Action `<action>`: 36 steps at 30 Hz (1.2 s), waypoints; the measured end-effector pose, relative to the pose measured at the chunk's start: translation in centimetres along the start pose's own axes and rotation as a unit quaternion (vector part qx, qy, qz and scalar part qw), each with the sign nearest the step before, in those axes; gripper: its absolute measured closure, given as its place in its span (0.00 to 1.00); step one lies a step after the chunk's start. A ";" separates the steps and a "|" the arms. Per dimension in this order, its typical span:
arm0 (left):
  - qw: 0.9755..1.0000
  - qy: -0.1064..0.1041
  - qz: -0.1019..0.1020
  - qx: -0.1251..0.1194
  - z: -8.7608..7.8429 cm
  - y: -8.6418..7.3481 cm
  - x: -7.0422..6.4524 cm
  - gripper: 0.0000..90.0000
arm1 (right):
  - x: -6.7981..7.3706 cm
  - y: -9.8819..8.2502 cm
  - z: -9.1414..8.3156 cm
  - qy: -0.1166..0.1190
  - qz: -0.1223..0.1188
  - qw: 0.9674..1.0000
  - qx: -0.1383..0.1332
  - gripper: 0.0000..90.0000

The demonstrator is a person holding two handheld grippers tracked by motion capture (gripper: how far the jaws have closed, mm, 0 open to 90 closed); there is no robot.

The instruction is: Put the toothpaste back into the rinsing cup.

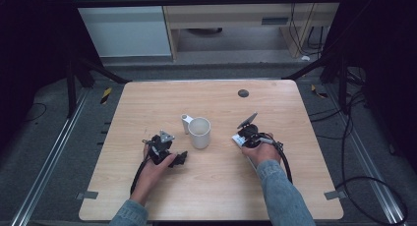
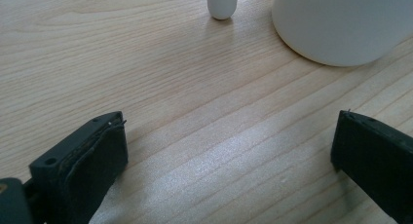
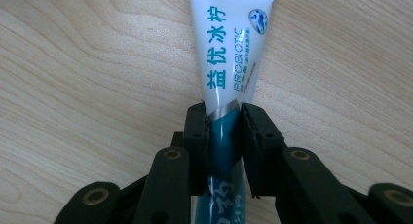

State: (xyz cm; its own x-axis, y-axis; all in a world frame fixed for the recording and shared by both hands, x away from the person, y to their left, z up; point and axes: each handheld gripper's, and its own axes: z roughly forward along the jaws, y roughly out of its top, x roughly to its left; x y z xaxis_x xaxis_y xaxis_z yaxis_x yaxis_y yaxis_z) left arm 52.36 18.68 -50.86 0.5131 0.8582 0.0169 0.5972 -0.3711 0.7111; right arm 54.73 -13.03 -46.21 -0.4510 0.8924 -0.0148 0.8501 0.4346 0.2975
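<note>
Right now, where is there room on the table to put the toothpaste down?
The near strip of the table between the two sleeves is bare, as is the far part toward the dark disc. The middle is crowded: the mug stands between both grippers.

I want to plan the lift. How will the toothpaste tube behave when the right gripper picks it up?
The toothpaste tube looks soft, so it may sag beyond the right gripper. Its glossy skin could slip. It is probably light, and flat, so unlikely to roll.

A pale wooden table (image 1: 211,196) is standing on grey floor (image 1: 44,137) — metal rails (image 1: 54,152) are flanking it. Beyond, a light wooden cabinet (image 1: 236,14) is sitting by a white panel (image 1: 123,29) — black cables (image 1: 364,152) are trailing across the floor at right.
</note>
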 end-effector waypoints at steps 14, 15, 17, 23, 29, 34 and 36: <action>1.000 0.000 0.000 0.000 0.0 0.0 0.0 0.00 | -0.7 -0.5 -0.8 0.005 -0.002 1.000 -0.012 0.87; 1.000 0.000 -0.001 0.000 0.0 0.0 0.0 0.00 | -0.7 -0.5 -1.0 0.006 -0.001 1.000 -0.015 0.87; 1.000 0.000 0.000 0.000 0.0 0.0 0.0 0.00 | -0.9 -0.6 -1.6 0.007 0.002 1.000 -0.021 0.87; 1.000 0.000 -0.001 -0.001 0.0 0.0 0.0 0.00 | -1.4 -0.9 -4.0 0.007 0.003 0.999 -0.041 0.87; 1.000 0.000 -0.002 -0.002 0.0 0.0 0.0 0.00 | -2.0 -0.9 -6.3 0.013 0.011 0.997 -0.072 0.87; 1.000 0.001 -0.002 -0.002 0.0 0.0 0.0 0.00 | -2.4 -0.8 -7.9 0.019 0.017 0.994 -0.105 0.87; 1.000 0.001 -0.001 -0.001 0.0 0.0 0.0 0.00 | -2.5 -0.7 -8.5 0.024 0.023 0.993 -0.116 0.87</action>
State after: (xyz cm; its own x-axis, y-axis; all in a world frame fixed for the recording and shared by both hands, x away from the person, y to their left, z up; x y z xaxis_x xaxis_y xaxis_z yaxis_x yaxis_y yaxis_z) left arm 52.39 18.64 -50.86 0.5116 0.8590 0.0170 0.5960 -0.3691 0.7132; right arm 53.02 -16.61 -38.27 -0.4304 0.9014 0.0475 0.7867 0.3488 0.5093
